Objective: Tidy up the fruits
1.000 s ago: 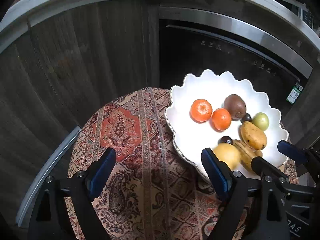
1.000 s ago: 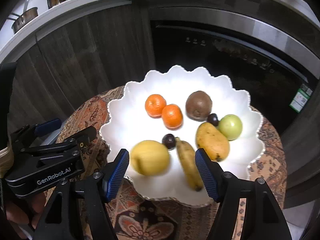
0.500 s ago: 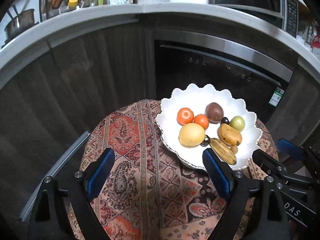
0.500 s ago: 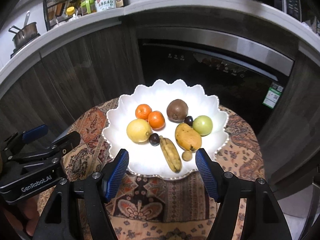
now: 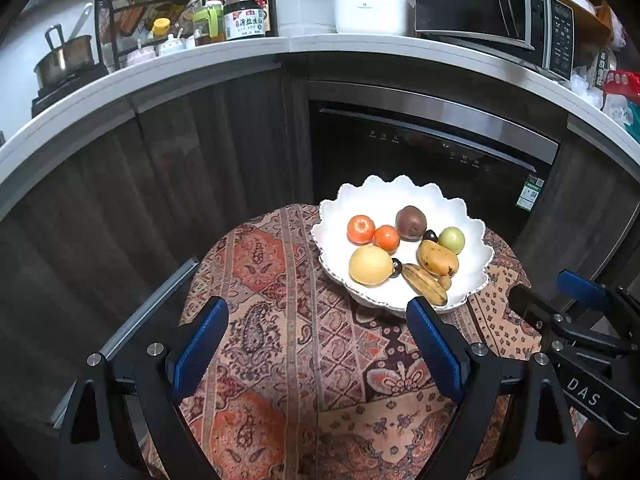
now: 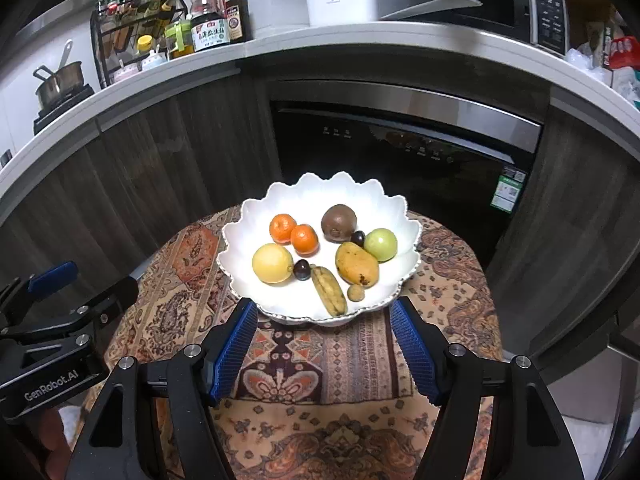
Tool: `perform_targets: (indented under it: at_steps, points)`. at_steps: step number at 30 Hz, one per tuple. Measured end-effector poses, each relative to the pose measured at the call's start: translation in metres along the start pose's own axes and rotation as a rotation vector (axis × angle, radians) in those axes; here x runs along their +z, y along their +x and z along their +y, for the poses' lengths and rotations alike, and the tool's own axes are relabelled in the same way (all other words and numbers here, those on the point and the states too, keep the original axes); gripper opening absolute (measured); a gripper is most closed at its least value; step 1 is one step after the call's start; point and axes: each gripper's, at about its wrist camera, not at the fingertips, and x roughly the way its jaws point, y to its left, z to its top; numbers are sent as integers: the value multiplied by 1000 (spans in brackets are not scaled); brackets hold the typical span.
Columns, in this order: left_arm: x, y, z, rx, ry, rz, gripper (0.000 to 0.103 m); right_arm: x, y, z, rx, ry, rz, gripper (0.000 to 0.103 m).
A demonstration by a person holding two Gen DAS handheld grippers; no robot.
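A white scalloped bowl (image 6: 248, 216) (image 5: 332, 208) sits on a small round table with a paisley cloth (image 6: 352, 364). Inside lie two oranges (image 6: 282, 228), a yellow round fruit (image 6: 273, 263), a brown kiwi-like fruit (image 6: 338, 222), a green apple (image 6: 381, 244), a mango (image 6: 356, 263), a banana (image 6: 329, 290), two dark plums (image 6: 302, 269) and a small tan fruit (image 6: 355, 293). My right gripper (image 6: 326, 344) hangs open above the cloth, just short of the bowl's near rim. My left gripper (image 5: 318, 350) is open over the cloth, left of the bowl. Neither holds anything.
Behind the table stand dark wood cabinets (image 6: 160, 168) and a black built-in appliance (image 6: 400, 160). The counter (image 6: 360, 40) above carries a bottle rack, a saucepan, a rice cooker and a microwave. A metal rail (image 5: 152, 308) runs along the table's left side.
Both grippers have pulled back and risen away from the bowl, which now looks smaller and farther off. The yellow fruit, earlier right at the fingers, now lies in the bowl.
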Motion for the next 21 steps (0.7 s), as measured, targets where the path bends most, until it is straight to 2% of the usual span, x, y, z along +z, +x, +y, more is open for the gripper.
perform_targets:
  at_steps: [8, 10, 12, 18, 21]
  points:
    - [-12, -32, -7, 7, 0, -20, 93, -9, -29, -6, -18, 16, -12, 70]
    - [-16, -42, -9, 32, 11, -35, 96, -13, -38, -7, -32, 12, -21, 70]
    - [-20, -48, -11, 50, 21, -40, 96, -16, -49, -7, -45, 6, -37, 76]
    - [-34, -65, -10, 38, 1, -19, 97, -28, -75, -4, -66, -8, -66, 77]
    - [-43, -77, -9, 45, -12, -29, 103, -35, -87, -3, -71, -3, -69, 78]
